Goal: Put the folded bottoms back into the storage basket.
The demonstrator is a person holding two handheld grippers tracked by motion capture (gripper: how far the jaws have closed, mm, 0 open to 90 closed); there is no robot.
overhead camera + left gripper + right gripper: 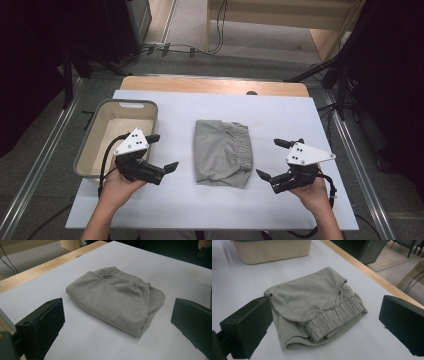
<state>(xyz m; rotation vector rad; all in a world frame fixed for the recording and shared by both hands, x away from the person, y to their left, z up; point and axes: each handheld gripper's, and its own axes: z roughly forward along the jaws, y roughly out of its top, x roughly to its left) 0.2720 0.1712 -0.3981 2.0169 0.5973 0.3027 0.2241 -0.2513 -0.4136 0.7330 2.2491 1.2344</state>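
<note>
A folded grey garment with an elastic waistband (222, 152) lies flat in the middle of the white table top. My left gripper (162, 152) is held just left of it, jaws wide open and empty, pointing toward the cloth. On the other side my right gripper (272, 159) faces the garment, also open with nothing between its jaws. In the left gripper view the grey garment (117, 297) rests a short way beyond the two black jaws. The right gripper view has the grey garment (314, 305) ahead of its jaws, waistband side nearest.
A beige bin with a grey rim (85, 155) stands at the table's left edge, beside my left hand; the same beige bin (272, 251) appears far off in the right gripper view. A wooden strip (215, 85) runs along the table's far edge. Cables lie on the floor beyond.
</note>
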